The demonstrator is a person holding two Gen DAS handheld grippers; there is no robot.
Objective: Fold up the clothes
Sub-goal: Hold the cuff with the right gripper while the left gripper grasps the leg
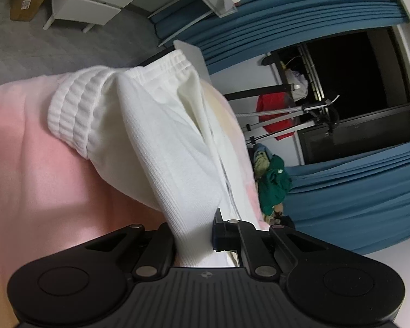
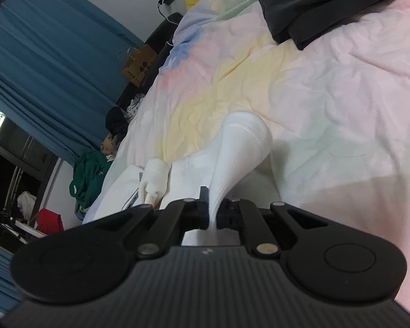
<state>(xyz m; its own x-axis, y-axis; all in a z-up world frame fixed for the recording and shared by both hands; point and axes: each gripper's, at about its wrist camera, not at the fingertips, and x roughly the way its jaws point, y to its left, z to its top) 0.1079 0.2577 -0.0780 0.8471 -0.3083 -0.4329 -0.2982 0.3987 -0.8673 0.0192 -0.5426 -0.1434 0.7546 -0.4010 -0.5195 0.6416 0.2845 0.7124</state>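
A pastel bedspread, washed in pink, yellow and pale blue, fills most of both views. Blue curtains hang along the wall beside a dark window. A black garment lies on the spread at the far edge, well apart from the grippers. On the floor beside the bed sits a heap with a green garment, and near it a red cloth hangs on a metal stand.

The white garment lies bunched on the bedspread, its ribbed cuff turned up on the pink part. The left gripper is clamped on a thick fold of it, cloth filling the gap between the jaws. The right gripper pinches another ribbed part of what seems to be the same white garment, jaws nearly closed on the fabric.
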